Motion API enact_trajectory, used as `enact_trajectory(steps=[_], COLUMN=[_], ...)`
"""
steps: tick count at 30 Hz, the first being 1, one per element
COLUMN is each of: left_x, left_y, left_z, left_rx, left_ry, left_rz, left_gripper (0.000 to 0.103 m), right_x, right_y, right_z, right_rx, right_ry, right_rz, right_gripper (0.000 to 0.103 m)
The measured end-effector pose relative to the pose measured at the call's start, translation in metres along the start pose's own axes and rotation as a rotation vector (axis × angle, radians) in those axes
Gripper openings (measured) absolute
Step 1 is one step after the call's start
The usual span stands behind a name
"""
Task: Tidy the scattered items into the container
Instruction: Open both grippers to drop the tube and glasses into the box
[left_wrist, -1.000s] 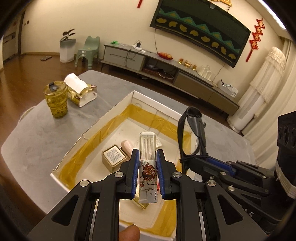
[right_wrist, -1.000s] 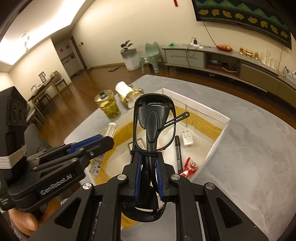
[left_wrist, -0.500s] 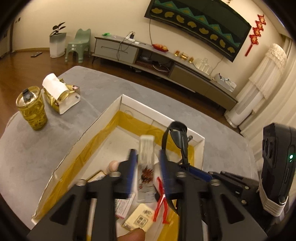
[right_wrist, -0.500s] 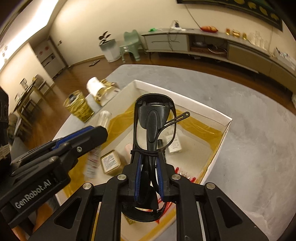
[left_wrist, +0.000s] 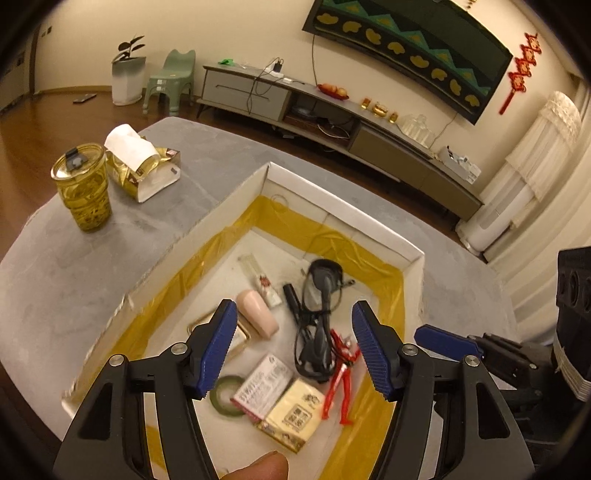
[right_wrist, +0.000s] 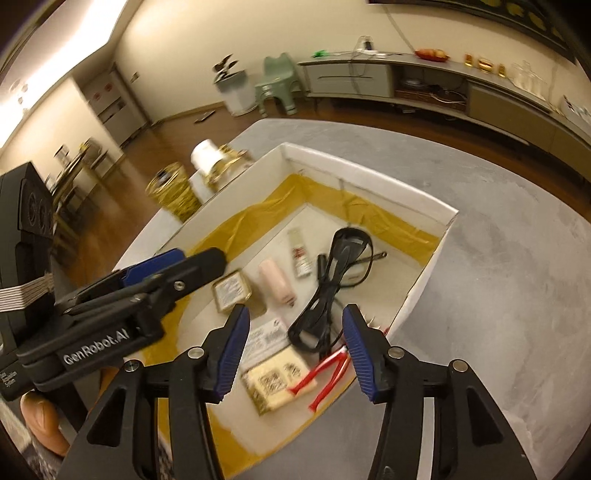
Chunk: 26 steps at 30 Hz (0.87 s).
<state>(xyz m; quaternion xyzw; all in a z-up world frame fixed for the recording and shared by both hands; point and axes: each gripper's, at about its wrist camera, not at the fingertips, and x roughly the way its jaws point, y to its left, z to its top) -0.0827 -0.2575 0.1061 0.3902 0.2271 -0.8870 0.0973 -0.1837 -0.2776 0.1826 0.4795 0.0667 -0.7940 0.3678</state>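
Hovering spread and empty, the left gripper (left_wrist: 293, 347) has dropped its tube (left_wrist: 260, 282) into the box (left_wrist: 343, 218); the right gripper (right_wrist: 295, 347), likewise spread, has released the black cable (right_wrist: 332, 277); both items are tidied.

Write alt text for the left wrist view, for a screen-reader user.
The left gripper, jaws open and empty, hovers over a white box lined with yellow tape on a grey table. Inside lie a black cable bundle, a clear tube, a pink cylinder, a red figure and small packets. A yellow cup and tissue pack stand outside, left.
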Motion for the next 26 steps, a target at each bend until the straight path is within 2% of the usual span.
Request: enact_trajectory(steps=[2, 5, 9, 12, 17, 21, 26], left_x=[-0.009, -0.025, -0.047, -0.056, -0.069, -0.076, -0.079], left_y=[0.000, -0.001, -0.002, -0.005, -0.012, -0.015, -0.023], left_z=[-0.011, -0.026, -0.048, -0.065, -0.088, -0.096, -0.100], left_rx=[-0.007, 0.001, 0.016, 0.032, 0.071, 0.055, 0.082], left_ry=[0.002, 0.004, 0.007, 0.029, 0.025, 0.015, 0.016], left_rz=[0.009, 0.059, 0.104, 0.111, 0.107, 0.069, 0.066], left_gripper=[0.068, 0.068, 0.068, 0.068, 0.068, 0.068, 0.068], right_x=[-0.008, -0.020, -0.031, -0.037, -0.044, -0.048, -0.048], right_y=[0.010, 0.024, 0.034, 0.037, 0.036, 0.035, 0.031], right_z=[-0.009, -0.025, -0.044, -0.051, -0.058, -0.062, -0.069], right_rx=[-0.059, -0.159, -0.265, -0.314, -0.340, -0.342, -0.336], right_ry=[0.011, 0.025, 0.054, 0.061, 0.071, 0.070, 0.081], right_rz=[-0.004, -0.019, -0.066, -0.104, -0.138, -0.149, -0.165], right_gripper=[0.056, 0.064, 0.064, 0.065, 0.065, 0.065, 0.065])
